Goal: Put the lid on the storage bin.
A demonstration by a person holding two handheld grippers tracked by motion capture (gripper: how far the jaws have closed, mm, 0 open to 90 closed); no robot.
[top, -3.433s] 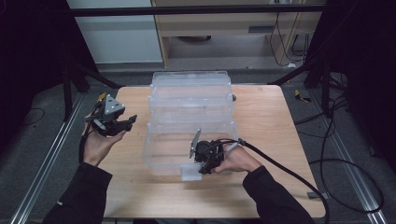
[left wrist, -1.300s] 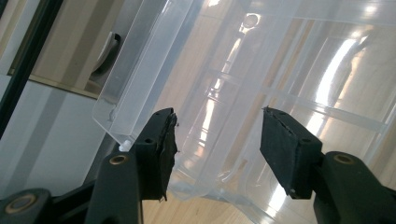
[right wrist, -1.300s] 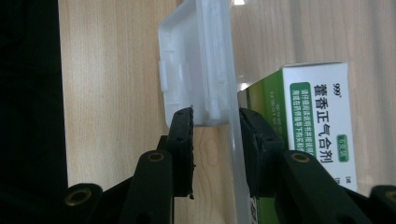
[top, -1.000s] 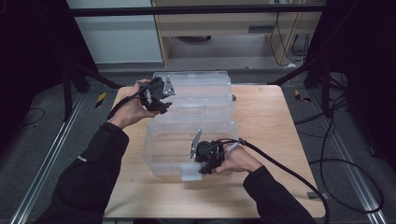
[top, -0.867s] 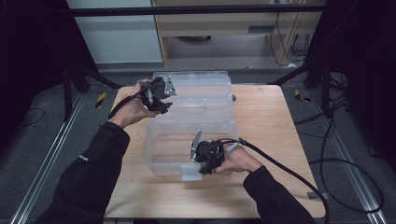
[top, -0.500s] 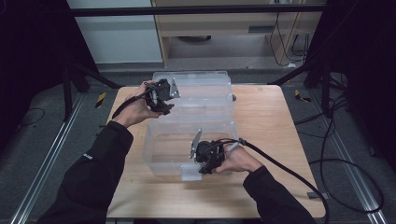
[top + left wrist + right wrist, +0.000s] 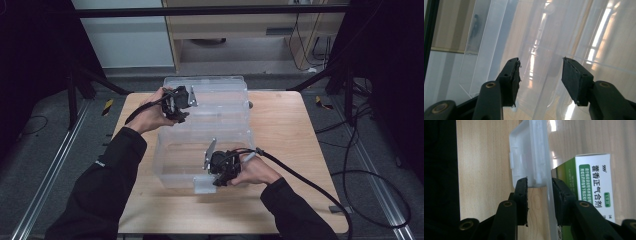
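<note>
Right gripper point(image 7: 216, 176) is clamped on the clear bin point(image 7: 210, 120) front wall at 6 o'clock, so keep it steady while the wide-open, empty left gripper point(image 7: 184, 107) squares onto the 10 o'clock rim.

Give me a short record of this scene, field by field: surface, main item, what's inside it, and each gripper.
surface: light wooden table
main item: large clear plastic storage bin with its lid open
contents: white and green cardboard medicine box, seen through the bin's wall
latch: white plastic clasp on the bin's near wall
left gripper: open, at the bin's far left part, fingers apart with clear plastic ahead
right gripper: fingers either side of the near wall at the clasp; contact unclear
</note>
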